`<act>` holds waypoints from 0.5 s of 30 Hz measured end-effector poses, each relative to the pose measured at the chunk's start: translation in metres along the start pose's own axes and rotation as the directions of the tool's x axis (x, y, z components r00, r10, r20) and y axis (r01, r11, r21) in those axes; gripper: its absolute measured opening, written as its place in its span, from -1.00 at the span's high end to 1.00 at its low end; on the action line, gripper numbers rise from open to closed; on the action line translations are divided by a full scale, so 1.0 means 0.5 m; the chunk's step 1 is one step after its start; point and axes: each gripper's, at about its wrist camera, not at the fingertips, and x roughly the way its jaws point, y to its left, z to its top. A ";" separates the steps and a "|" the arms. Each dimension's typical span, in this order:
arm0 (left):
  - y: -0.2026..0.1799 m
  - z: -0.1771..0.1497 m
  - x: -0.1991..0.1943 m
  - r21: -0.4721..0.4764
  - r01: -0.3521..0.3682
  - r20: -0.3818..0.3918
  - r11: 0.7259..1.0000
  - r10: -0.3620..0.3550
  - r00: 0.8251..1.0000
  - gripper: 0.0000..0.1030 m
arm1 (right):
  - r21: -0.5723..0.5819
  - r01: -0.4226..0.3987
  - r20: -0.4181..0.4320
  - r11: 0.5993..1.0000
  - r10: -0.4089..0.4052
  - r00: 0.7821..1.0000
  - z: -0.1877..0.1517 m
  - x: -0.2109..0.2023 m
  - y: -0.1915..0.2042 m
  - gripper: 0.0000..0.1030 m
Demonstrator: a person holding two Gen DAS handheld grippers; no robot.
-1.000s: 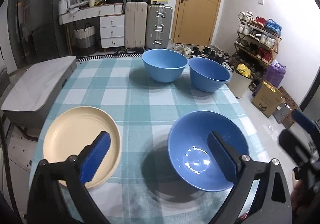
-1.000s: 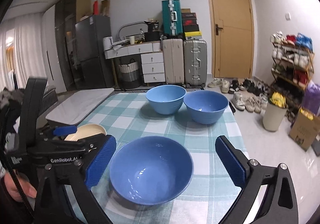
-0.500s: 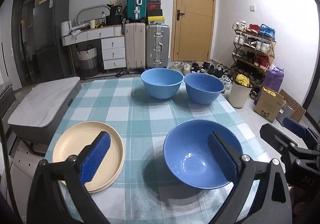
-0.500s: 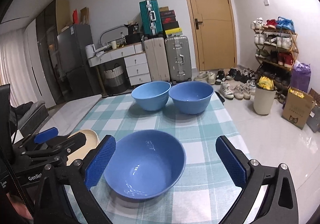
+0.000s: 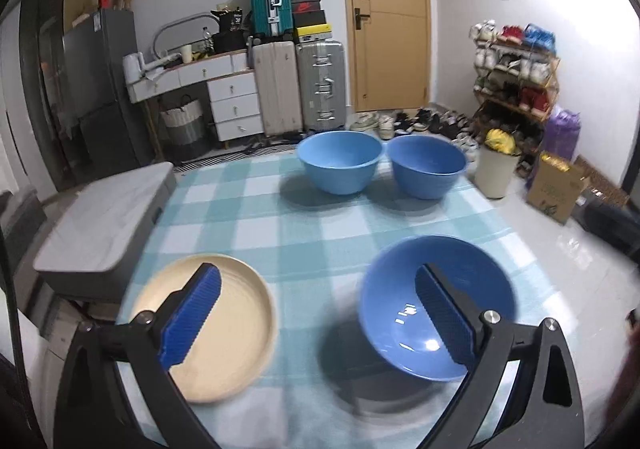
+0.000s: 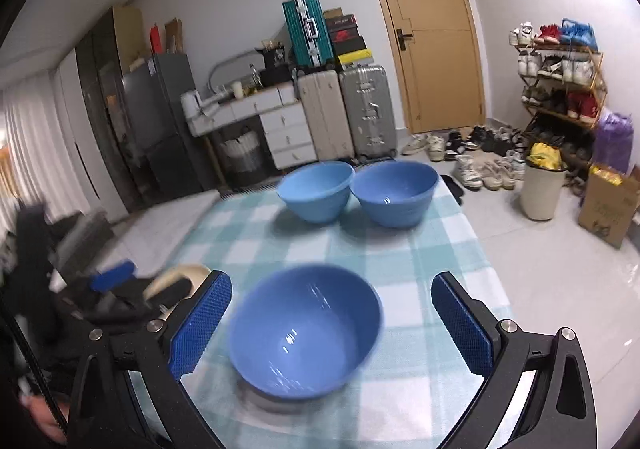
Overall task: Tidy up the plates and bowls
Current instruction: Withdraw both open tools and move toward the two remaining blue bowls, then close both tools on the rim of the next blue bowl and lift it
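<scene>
The near round blue bowl (image 6: 304, 331) sits upright on the teal-and-white checked tablecloth (image 5: 272, 217) at the table's near right part. The right gripper (image 6: 332, 325) hovers over it with its jaws spread wide, one blue ribbed pad on either side of the bowl, neither touching it; it holds nothing. The left gripper (image 5: 316, 313) is likewise spread wide and empty, levelled forward above the cloth, its left pad showing over the round cream ridged plate (image 5: 224, 329) and its right pad over the same near bowl (image 5: 436, 305). In the right wrist view the left gripper's body (image 6: 120, 297) lies low at the left, blurred, in front of the plate (image 6: 180, 275).

There are three blue bowls in all: the near one, and two deeper ones side by side at the far edge, the left far bowl (image 5: 340, 161) just beside the right far bowl (image 5: 428, 167). There is one cream plate, at the near left, apart from the near bowl.
</scene>
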 end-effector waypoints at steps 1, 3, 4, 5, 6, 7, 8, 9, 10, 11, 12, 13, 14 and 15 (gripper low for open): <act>0.011 0.012 0.006 0.000 -0.009 -0.002 1.000 0.009 1.000 -0.92 | 0.004 -0.008 0.007 1.000 0.008 1.000 0.015 -0.002 -0.001 -0.98; 0.037 0.040 0.019 -0.010 -0.011 -0.008 1.000 0.011 1.000 -0.92 | 0.010 -0.038 0.024 0.999 0.038 0.999 0.053 -0.005 -0.001 -0.98; 0.048 0.054 0.026 -0.014 -0.001 -0.015 1.000 0.001 1.000 -0.93 | 0.010 -0.055 0.028 0.998 0.055 0.998 0.070 -0.004 0.000 -0.98; 0.061 0.080 0.046 -0.001 0.023 -0.040 1.000 -0.023 0.999 -0.98 | 0.007 -0.078 0.031 0.997 0.077 0.997 0.096 -0.002 0.000 -0.98; 0.069 0.098 0.062 0.009 0.031 -0.056 0.999 -0.030 0.998 -0.99 | 0.007 -0.092 0.031 0.996 0.092 0.995 0.114 0.001 0.001 -0.98; 0.079 0.116 0.077 0.009 0.029 -0.065 1.000 -0.029 0.997 -0.99 | 0.011 -0.106 0.030 0.994 0.105 0.994 0.132 0.004 0.001 -0.98; 0.095 0.143 0.102 -0.009 -0.006 -0.074 1.000 0.005 0.997 -0.99 | 0.020 -0.137 0.022 0.990 0.136 0.990 0.155 0.010 -0.001 -0.98; 0.102 0.159 0.119 -0.019 -0.025 -0.091 1.000 0.023 0.996 -0.99 | 0.029 -0.167 0.011 0.986 0.167 0.986 0.177 0.017 -0.005 -0.98; 0.105 0.175 0.139 -0.021 -0.025 -0.113 0.999 0.023 0.993 -0.99 | 0.041 -0.191 0.002 0.981 0.191 0.982 0.194 0.027 -0.009 -0.98; 0.106 0.193 0.164 -0.018 0.009 -0.137 1.000 -0.011 0.990 -0.99 | 0.049 -0.203 -0.010 0.978 0.203 0.979 0.213 0.037 -0.011 -0.98; 0.107 0.213 0.200 -0.025 0.068 -0.165 0.997 -0.071 0.984 -0.99 | 0.050 -0.199 -0.027 0.979 0.201 0.979 0.232 0.054 -0.012 -0.98; 0.108 0.231 0.244 -0.040 0.101 -0.210 0.994 -0.107 0.972 -1.00 | 0.047 -0.193 -0.039 0.980 0.195 0.980 0.245 0.065 -0.013 -0.98; 0.110 0.244 0.281 -0.056 0.084 -0.247 0.995 -0.095 0.964 -1.00 | 0.035 -0.184 -0.057 0.982 0.186 0.981 0.262 0.083 -0.013 -0.98; 0.112 0.252 0.311 -0.070 0.073 -0.273 0.995 -0.089 0.958 -0.99 | 0.019 -0.156 -0.078 0.988 0.157 0.984 0.279 0.103 -0.011 -0.98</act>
